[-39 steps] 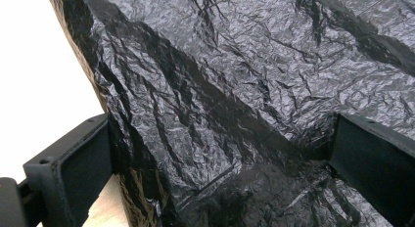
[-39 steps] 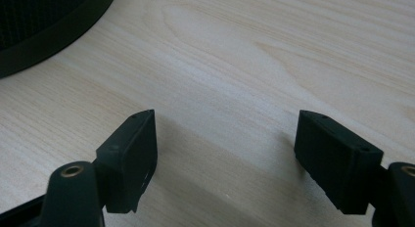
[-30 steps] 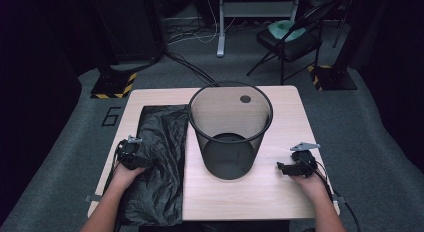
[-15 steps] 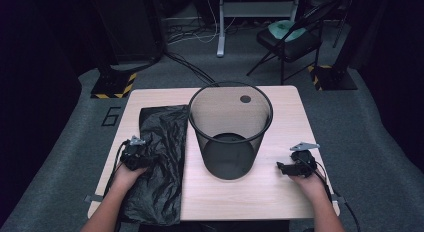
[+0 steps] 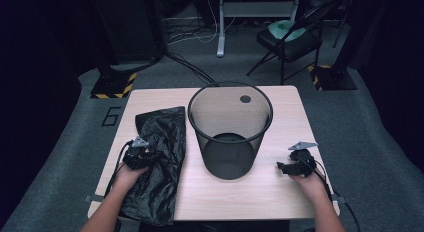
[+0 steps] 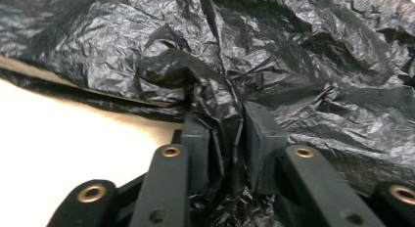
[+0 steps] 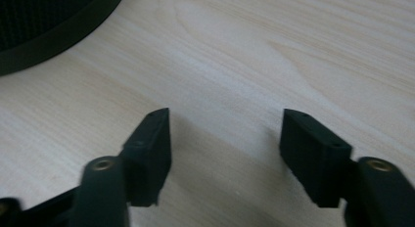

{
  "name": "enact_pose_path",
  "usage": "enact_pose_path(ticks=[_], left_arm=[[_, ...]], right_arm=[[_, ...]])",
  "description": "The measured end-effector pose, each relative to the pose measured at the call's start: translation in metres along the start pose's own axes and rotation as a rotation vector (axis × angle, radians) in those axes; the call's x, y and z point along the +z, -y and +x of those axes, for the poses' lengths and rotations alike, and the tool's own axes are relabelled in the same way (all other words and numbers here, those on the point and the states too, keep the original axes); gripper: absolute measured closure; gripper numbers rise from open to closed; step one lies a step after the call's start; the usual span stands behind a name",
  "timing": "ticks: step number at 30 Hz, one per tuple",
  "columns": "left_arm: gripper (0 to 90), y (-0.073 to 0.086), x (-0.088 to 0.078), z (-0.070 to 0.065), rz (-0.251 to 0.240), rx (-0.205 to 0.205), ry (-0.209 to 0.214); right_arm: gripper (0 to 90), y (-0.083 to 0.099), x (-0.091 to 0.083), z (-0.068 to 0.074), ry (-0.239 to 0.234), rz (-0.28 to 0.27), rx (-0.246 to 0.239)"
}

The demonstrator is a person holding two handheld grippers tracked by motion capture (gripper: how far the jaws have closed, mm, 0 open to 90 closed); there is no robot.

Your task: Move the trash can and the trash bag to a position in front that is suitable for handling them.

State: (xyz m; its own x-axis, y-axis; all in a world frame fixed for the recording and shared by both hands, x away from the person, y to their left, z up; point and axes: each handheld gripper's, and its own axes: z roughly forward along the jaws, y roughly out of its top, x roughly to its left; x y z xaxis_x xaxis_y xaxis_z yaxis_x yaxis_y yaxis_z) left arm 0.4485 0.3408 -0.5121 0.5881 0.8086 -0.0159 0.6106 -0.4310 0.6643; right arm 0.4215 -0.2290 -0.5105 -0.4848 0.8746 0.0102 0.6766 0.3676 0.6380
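A crumpled black plastic bag (image 5: 160, 142) lies on the left part of the light wooden table (image 5: 280, 197). My left gripper (image 5: 141, 154) rests on the bag's left side. In the left gripper view its jaws have just been closing, and a bunched fold of the bag (image 6: 230, 124) is pinched between the pads. A black mesh wastebasket (image 5: 230, 127) stands upright mid-table; its base rim (image 7: 44, 26) shows in the right gripper view. My right gripper (image 5: 281, 167) sits low on the bare wood to the basket's right. Its jaws have just been closing a little but stand apart (image 7: 225, 139) with nothing between them.
A round dark hole (image 5: 245, 98) marks the tabletop behind the basket. The bag hangs over the near table edge. On the floor beyond are a folding chair (image 5: 287, 39), cables, a stand's pole (image 5: 220, 22) and bases with yellow-black tape (image 5: 112, 84).
My left gripper has edged right onto the bag and its jaws have drawn together on a fold. The right hand has kept its place.
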Motion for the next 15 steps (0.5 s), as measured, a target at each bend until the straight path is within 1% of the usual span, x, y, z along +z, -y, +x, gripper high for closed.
enact_pose_path(ticks=[1,2,4,5,9,12,15], left_arm=[[75.3,0.000,0.000,0.001,0.000,0.000,0.004],[76.6,0.000,0.000,0.001,-0.003,-0.003,0.006],[78.4,0.000,0.000,0.003,0.000,-0.006,0.010],[79.1,0.000,0.000,0.003,-0.002,-0.007,0.012],[81.9,0.000,0.000,0.004,0.001,-0.006,0.013],[83.9,0.000,0.000,0.003,0.006,-0.005,0.013],[84.6,-0.001,0.000,0.002,0.009,-0.004,0.008]], right_arm=[[37.8,-0.002,-0.002,0.000,0.004,0.017,0.003],[38.8,-0.004,-0.004,0.001,0.014,0.020,-0.002],[40.9,-0.008,-0.007,0.001,0.013,0.013,-0.022],[40.7,-0.010,-0.009,0.001,0.014,0.009,-0.024],[38.6,-0.019,-0.017,0.001,0.019,-0.005,-0.002],[37.1,-0.026,-0.025,0.000,0.034,-0.027,0.021],[36.6,-0.035,-0.036,0.000,0.018,-0.056,0.026]])
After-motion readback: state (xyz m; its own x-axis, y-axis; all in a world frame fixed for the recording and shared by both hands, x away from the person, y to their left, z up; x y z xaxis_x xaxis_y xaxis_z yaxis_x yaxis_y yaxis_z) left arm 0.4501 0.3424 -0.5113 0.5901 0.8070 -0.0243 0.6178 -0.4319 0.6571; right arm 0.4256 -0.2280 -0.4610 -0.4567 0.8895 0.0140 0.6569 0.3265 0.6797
